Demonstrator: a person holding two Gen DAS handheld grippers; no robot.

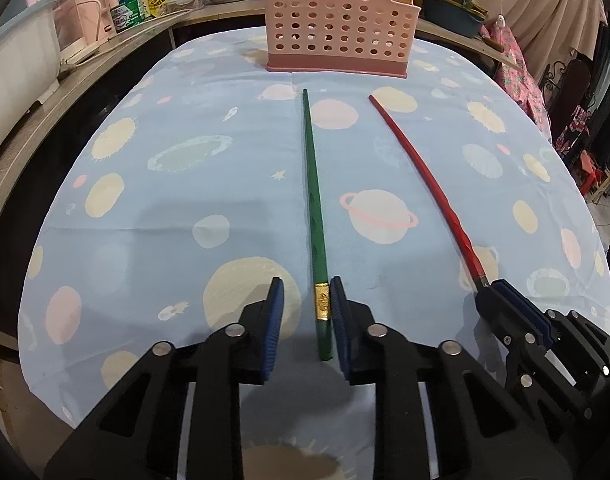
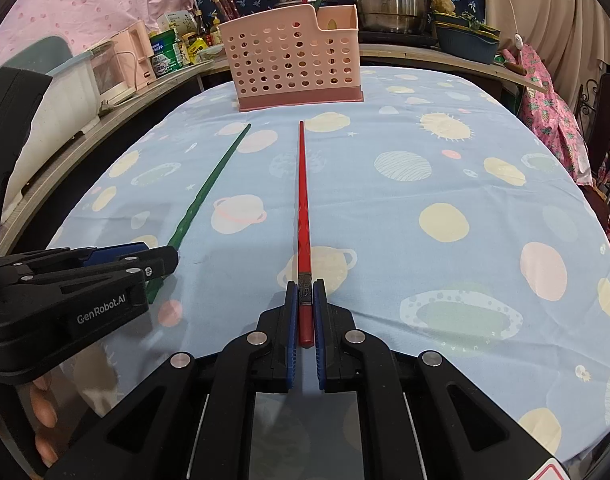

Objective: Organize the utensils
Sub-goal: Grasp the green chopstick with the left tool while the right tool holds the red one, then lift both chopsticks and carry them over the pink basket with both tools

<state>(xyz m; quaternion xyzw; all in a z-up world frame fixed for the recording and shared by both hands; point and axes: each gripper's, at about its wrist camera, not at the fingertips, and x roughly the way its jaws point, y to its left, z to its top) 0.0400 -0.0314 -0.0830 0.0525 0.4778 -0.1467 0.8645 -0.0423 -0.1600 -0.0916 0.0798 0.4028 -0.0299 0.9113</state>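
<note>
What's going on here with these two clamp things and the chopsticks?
A person is tidying chopsticks with two hand-held grippers. The right gripper has closed on the thick end of the red chopstick. The left gripper straddles the green chopstick, not yet closed. Both chopsticks lie on the tablecloth, pointing at the pink holder.

Planet-print tablecloth (image 1: 145, 208); steel pots (image 2: 389, 0) behind.
</note>
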